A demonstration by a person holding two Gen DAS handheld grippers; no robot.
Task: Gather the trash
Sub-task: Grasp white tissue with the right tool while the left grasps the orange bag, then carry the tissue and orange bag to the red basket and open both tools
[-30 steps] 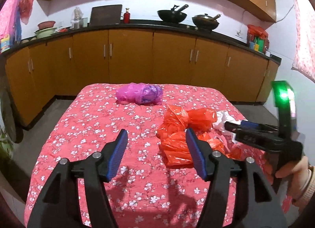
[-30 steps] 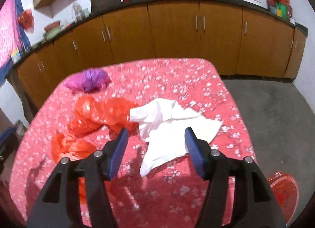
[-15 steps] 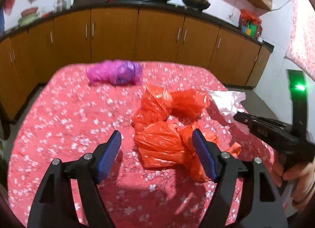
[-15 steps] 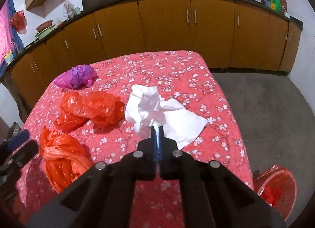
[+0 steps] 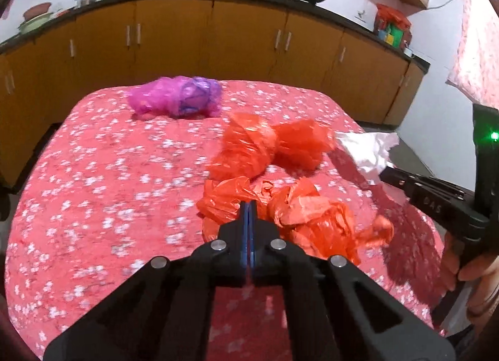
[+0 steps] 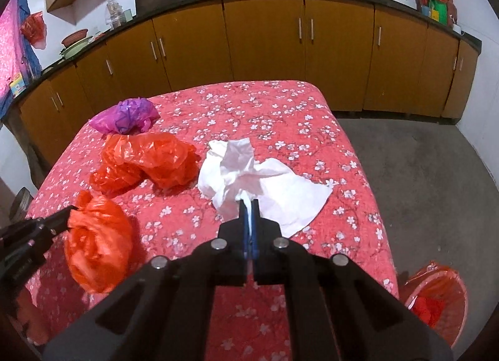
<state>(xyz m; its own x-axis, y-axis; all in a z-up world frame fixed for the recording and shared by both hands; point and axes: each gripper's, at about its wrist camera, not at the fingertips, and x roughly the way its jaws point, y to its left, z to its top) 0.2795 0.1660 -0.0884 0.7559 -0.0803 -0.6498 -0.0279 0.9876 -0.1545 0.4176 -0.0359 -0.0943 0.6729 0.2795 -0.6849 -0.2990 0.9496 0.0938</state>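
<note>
Right wrist, tissue (image 6: 265,180) pinched in claw (image 6: 249,205)

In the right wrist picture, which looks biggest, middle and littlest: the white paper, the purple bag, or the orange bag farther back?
1. White paper, though it lies nearest the camera, which inflates it.
2. Far orange bag, close to the paper in size, so these two are unsure.
3. Purple bag, clearly smallest, but farthest away.
</note>
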